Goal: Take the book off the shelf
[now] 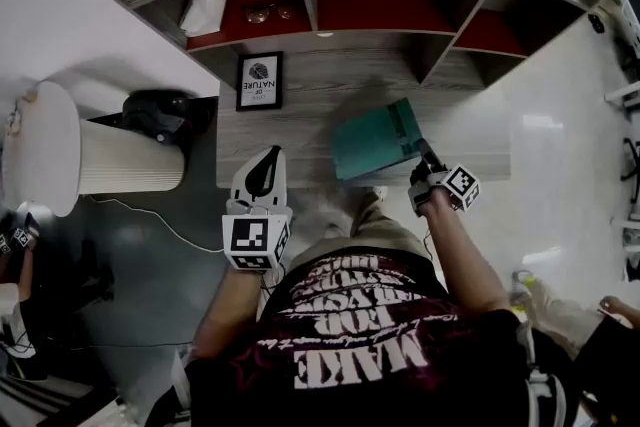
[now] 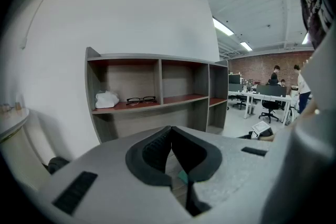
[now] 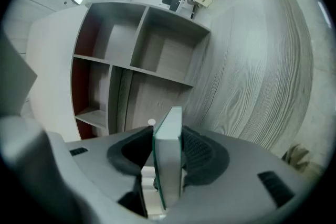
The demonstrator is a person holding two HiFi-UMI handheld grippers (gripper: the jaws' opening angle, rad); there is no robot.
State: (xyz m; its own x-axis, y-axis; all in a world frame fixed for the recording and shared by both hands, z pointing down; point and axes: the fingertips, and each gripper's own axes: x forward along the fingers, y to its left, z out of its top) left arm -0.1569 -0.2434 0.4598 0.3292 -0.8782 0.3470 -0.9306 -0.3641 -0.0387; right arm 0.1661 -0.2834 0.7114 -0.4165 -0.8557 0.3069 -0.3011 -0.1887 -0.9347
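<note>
- The book (image 1: 375, 140) is pinched at its near right corner by the fingers of the right gripper (image 1: 428, 173). Seen from that gripper, it stands edge-on between the pads.
- From the fingers, the book's long side runs forward and left towards the shelf (image 1: 400, 10). It is clear of every compartment and seems to hang in front of the wood-grain panel (image 1: 300, 130) below them, though whether they touch is hard to judge.
- The left gripper (image 1: 266, 165) has its fingers pressed together on nothing and sits well apart to the book's left.
- The right hand alone carries the load, so pulling back towards the body looks like the next step.
</note>
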